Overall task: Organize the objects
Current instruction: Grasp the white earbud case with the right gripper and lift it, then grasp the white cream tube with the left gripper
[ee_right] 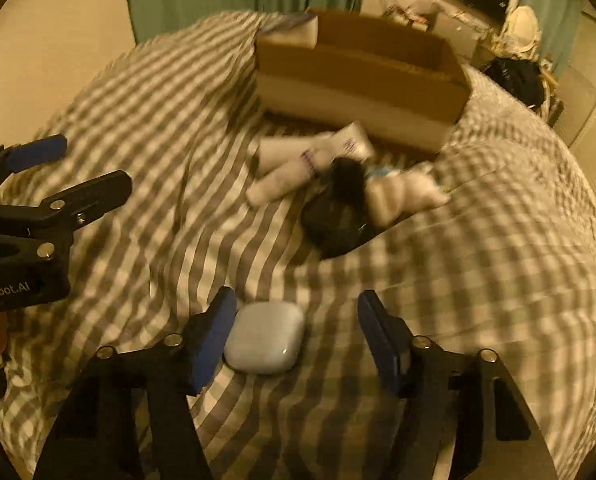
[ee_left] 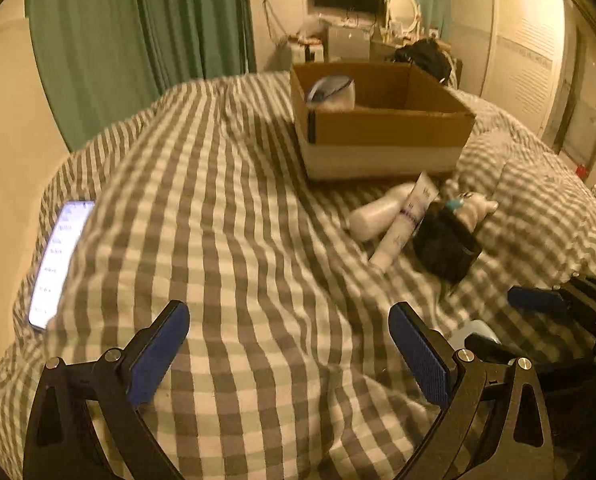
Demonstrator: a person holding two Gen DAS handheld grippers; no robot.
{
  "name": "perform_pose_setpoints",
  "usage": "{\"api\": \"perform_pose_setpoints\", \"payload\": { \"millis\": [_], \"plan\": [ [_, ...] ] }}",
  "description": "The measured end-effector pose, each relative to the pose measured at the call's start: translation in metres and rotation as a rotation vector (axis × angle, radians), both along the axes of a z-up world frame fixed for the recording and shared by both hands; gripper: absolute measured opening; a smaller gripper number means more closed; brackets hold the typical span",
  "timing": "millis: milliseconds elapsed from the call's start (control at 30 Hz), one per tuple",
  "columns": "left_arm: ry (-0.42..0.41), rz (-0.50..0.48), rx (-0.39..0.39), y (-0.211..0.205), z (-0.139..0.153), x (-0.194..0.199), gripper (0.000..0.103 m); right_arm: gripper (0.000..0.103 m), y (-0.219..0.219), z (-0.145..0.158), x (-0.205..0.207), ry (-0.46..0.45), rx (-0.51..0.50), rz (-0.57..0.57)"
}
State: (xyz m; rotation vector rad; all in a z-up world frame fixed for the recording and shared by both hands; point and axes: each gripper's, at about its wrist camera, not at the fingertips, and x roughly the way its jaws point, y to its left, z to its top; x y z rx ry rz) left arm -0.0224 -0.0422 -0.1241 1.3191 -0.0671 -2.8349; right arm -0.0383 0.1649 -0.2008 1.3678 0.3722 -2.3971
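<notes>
A small white earbud case [ee_right: 263, 338] lies on the grey-and-white checked bedspread [ee_right: 478, 280]. My right gripper [ee_right: 295, 296] stands open around it: the left pad is right beside the case, the right pad well clear. My left gripper [ee_left: 287, 312] is open over bare bedspread with nothing between its fingers. Beyond lies a pile: a white bottle [ee_left: 378, 212], a white tube [ee_left: 406, 220], a black item [ee_left: 446, 248] and a small white thing with a teal part [ee_left: 474, 206]. Behind the pile stands an open cardboard box [ee_left: 386, 128] with a pale pouch [ee_left: 332, 92] inside.
A lit phone [ee_left: 57, 264] lies at the bed's left edge. Green curtains [ee_left: 137, 40] hang behind the bed. A cluttered desk with a mirror [ee_left: 402, 12] and a wardrobe [ee_left: 518, 60] stand at the far wall. The two grippers are close side by side.
</notes>
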Motion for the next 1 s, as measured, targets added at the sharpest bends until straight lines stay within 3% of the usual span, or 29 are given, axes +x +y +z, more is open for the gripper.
{"api": "perform_pose_setpoints", "payload": {
  "millis": [233, 300, 367, 600, 833, 1000],
  "plan": [
    [0.002, -0.006, 0.013, -0.003, -0.003, -0.006, 0.102, 0.061, -0.022, -0.034, -0.003, -0.140, 0.068, 0.125],
    [-0.011, -0.001, 0.010, -0.003, -0.006, -0.008, 0.102, 0.052, -0.027, -0.042, -0.002, -0.147, 0.103, 0.142],
    [-0.012, -0.005, -0.001, 0.000, -0.004, -0.009, 0.102, 0.052, -0.029, -0.042, 0.001, -0.136, 0.112, 0.154],
    [-0.007, -0.014, -0.019, 0.009, 0.000, -0.030, 0.102, 0.052, -0.001, 0.002, 0.007, -0.024, -0.005, 0.094],
    [-0.027, -0.049, -0.028, 0.038, -0.009, -0.071, 0.102, 0.052, 0.035, 0.047, -0.013, 0.086, -0.015, 0.010],
    [-0.095, -0.103, -0.040, 0.063, -0.034, -0.096, 0.100, 0.052, 0.045, 0.053, -0.037, 0.122, -0.032, -0.023]
  ]
}}
